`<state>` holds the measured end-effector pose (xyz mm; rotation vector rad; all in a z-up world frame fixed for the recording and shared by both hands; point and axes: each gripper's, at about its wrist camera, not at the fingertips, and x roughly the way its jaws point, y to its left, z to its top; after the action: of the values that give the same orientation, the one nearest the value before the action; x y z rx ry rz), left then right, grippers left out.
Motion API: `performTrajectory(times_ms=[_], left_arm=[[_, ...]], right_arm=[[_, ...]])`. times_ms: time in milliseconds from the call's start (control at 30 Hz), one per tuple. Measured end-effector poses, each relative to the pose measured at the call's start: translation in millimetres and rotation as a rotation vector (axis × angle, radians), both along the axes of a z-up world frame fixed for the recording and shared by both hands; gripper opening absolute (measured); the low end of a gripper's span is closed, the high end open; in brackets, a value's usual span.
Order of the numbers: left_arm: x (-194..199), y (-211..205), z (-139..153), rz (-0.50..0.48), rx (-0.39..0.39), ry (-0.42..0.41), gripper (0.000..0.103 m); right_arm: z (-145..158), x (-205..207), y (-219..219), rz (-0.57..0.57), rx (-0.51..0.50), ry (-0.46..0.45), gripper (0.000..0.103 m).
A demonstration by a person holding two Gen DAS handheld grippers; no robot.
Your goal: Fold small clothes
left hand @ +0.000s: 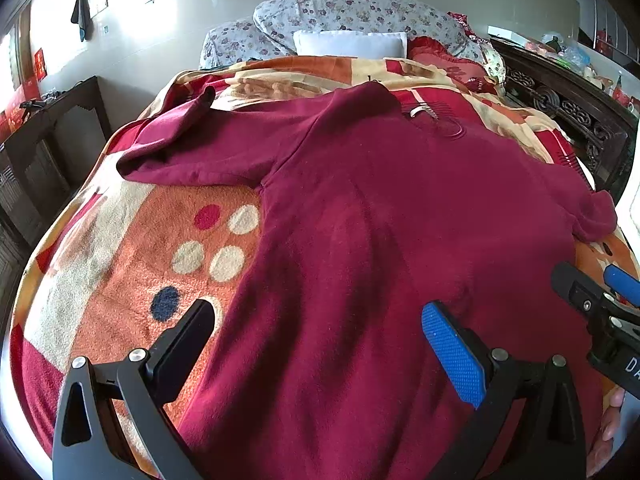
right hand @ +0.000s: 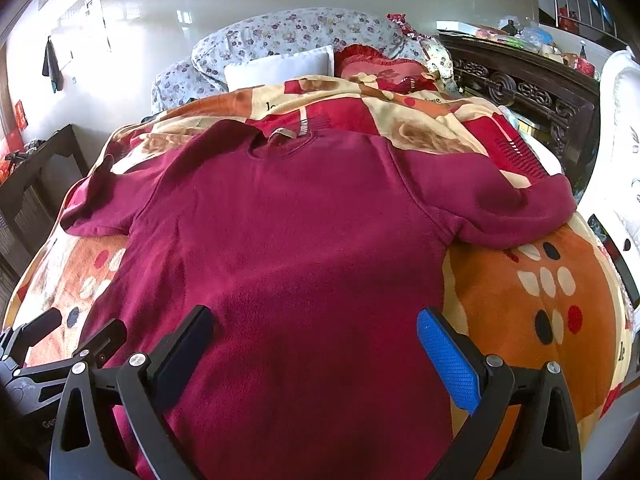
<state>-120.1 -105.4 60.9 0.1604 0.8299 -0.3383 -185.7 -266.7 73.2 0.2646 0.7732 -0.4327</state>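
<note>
Between the left gripper's (left hand: 318, 320) fingers, spread wide apart w/ nothing held, lies the near-left part of the sweater (left hand: 380, 220); right gripper (right hand: 314, 320) likewise wide apart & empty, over the near-right part of the hem area; both hover low, pointing toward the far end of the bed, side by side; whether tips touch cloth I can't tell.

Sweater: maroon, fleecy knit, spread flat on the patterned blanket (right hand: 540, 300), collar (right hand: 280, 138) at the far end, sleeves out left & right; left sleeve (left hand: 180, 152) bunched, right sleeve (right hand: 500, 208) draped toward the bed edge.

Handling, prob.: soft, limp, light-to-medium; won't slip much on fuzzy blanket but may drag it; no stiffness, so it'll sag btwn grip pts. Best pinch pts: hem corners or sleeve cuffs, taking both layers; avoid catching blanket pile underneath.
</note>
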Motion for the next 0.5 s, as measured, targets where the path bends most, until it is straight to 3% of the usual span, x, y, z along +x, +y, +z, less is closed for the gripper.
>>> performTrajectory(times_ms=[500], left_arm=[[7.5,0.5,-7.1,0.009,0.003,0.016,0.103]], right_arm=[[-5.5,7.9,0.5,0.017,0.005,0.017,0.103]])
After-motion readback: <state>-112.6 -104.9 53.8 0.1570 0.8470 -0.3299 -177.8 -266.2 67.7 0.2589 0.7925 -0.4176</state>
